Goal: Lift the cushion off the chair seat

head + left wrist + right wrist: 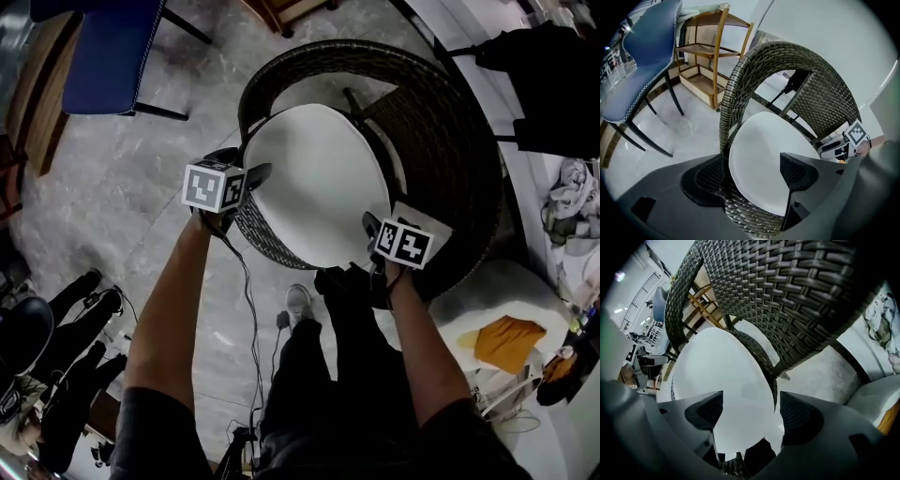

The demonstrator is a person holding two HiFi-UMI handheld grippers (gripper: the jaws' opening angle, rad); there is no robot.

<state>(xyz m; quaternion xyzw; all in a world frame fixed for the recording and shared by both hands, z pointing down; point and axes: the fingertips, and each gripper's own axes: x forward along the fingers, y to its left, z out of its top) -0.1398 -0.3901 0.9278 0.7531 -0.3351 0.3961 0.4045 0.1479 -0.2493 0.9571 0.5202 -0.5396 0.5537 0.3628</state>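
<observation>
Bare left forearm (173, 300) and bare right forearm (422, 347) of the person: lowest in the head view, reaching up toward the round dark woven-wicker chair (450, 122) (825, 93) (787, 287).

Legs in dark trousers (319, 384), with one pale shoe (298, 302): between the forearms, just before the chair's front rim.

Left tool (242, 164) (752, 161): at the chair's front left rim, marker cube uppermost. Jaws wide. In the left gripper view one jaw sits outside the woven rim and the other over the seat, with rim and cushion edge between them and neither pad pressing.

Right tool (375, 230) (751, 399): at the chair's front right rim, marker cube uppermost. Jaws wide. In the right gripper view the cushion's near edge lies between them, not clamped.

White oval cushion (319, 183) (759, 154) (717, 366): flat on the chair seat, filling it, ringed by the curved back and arms.

Thin black cable (253, 328): hanging from the left tool, down past the chair's front.

Blue padded chair on black legs (112, 47) (642, 61): well left of the wicker chair.

Open wooden shelf rack (708, 61): behind the wicker chair's left side.

Orange cloth (509, 342): on a white surface right of the wicker chair.

Grey marbled floor (141, 206): under the wicker chair.
</observation>
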